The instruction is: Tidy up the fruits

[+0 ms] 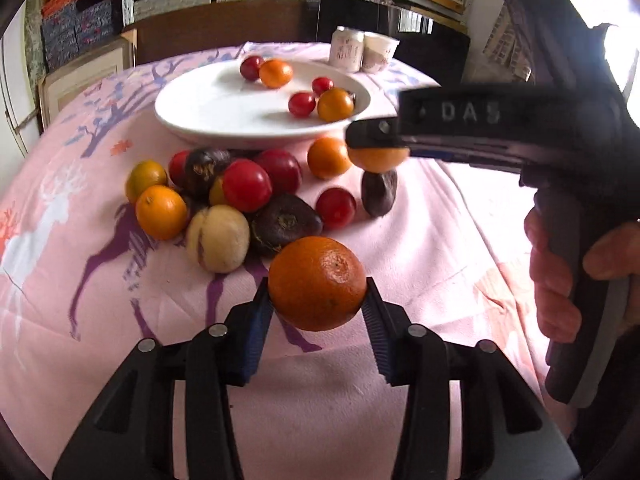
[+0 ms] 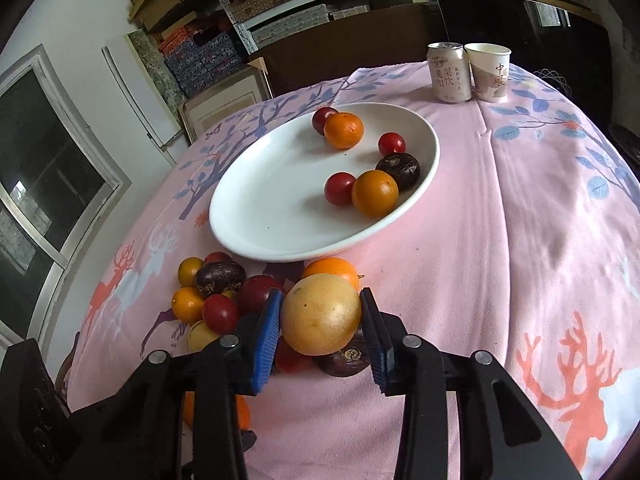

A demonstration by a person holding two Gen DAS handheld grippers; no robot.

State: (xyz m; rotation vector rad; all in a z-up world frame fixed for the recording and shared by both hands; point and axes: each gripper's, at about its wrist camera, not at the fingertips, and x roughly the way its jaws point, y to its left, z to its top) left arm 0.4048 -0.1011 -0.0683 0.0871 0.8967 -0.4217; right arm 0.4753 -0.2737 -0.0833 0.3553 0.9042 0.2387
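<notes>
The left gripper [image 1: 318, 300] is clamped on a large orange [image 1: 317, 283], held clear above the pink tablecloth [image 1: 440, 240] just short of the loose fruit pile [image 1: 224, 196]. The right gripper [image 2: 320, 322] squeezes a pale yellow fruit [image 2: 321, 314] between its blue pads [image 2: 267, 332], above the near end of the pile and short of the white plate [image 2: 256, 216], which already holds several small fruits. Both round fruits are pinched only at their sides, so a tilt or loosened squeeze could let one roll free into the pile. It seems the two tools sit close together, so moving both toward the plate at once risks a collision. A hard drop could scatter the fruits resting near the plate's far rim.
</notes>
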